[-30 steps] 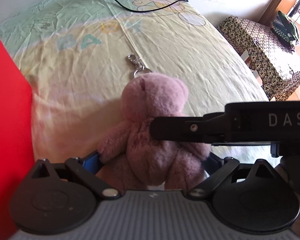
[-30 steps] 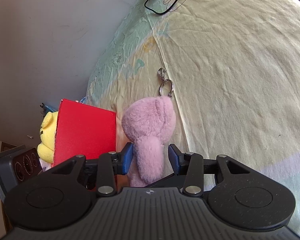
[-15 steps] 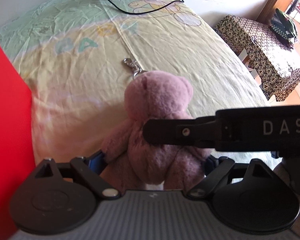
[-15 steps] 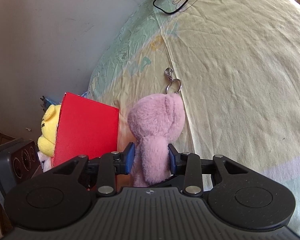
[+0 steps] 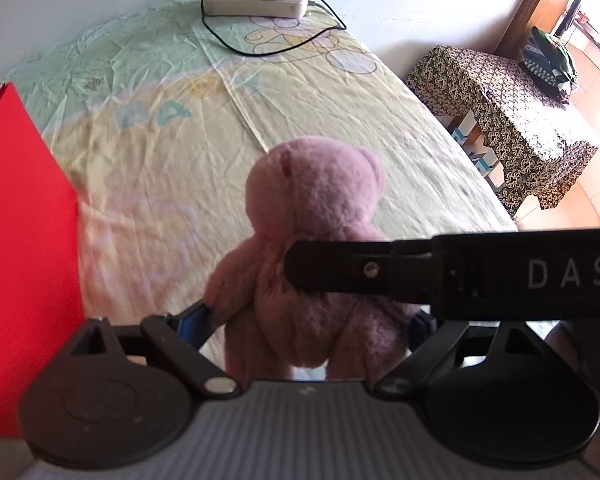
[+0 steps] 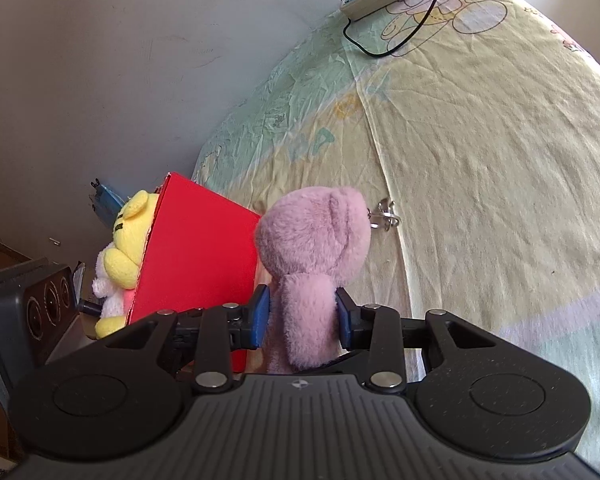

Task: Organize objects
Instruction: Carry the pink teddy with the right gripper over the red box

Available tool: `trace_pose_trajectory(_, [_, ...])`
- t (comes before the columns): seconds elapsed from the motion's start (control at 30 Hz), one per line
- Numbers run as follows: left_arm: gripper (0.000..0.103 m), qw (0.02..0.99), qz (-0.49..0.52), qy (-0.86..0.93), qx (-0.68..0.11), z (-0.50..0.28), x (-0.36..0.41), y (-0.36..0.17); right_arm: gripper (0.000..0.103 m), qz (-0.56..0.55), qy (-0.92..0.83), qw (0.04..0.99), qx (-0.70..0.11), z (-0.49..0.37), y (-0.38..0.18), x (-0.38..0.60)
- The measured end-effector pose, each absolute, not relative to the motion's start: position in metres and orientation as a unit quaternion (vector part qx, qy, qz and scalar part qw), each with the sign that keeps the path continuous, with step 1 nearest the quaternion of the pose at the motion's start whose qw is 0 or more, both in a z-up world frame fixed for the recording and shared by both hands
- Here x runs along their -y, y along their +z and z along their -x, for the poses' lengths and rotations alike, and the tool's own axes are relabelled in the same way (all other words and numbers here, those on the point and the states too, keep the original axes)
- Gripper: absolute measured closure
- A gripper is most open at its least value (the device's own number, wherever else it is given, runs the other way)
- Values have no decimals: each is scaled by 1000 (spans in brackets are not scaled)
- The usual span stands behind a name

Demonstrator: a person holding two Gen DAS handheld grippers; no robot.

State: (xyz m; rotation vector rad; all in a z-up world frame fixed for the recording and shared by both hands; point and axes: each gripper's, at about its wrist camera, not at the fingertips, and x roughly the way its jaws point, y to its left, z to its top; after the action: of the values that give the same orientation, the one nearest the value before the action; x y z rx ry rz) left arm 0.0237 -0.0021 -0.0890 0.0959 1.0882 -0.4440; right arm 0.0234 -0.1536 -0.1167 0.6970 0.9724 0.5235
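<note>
We clamp both tongs, left (image 5: 312,320) and right (image 6: 302,316), on the upright pink teddy bear (image 5: 312,232), just right of the red box (image 6: 196,252).

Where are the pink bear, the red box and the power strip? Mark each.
pink bear (image 5: 312,196): left wrist view, head.
red box (image 6: 196,256): right wrist view, side wall.
power strip (image 5: 256,2): left wrist view, top face.

Pink teddy bear (image 5: 312,240) between gripper fingers (image 5: 192,318)

Only readable stuff: "DAS" in pale capitals on the black arm (image 5: 500,270) crossing the left view, and big pastel letters on the bedsheet (image 5: 156,114), maybe "BABY".
</note>
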Motion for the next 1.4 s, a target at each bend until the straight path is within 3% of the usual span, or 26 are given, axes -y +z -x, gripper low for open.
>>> trace_pose_trajectory(0.77, [14, 858, -36, -170, -483, 18, -28, -37, 66, -271, 311, 805, -426, -3, -66, 126])
trace_pose_trajectory(1.4, [14, 897, -14, -157, -413, 47, -77, 22, 66, -257, 365, 812, -375, 10, -15, 92])
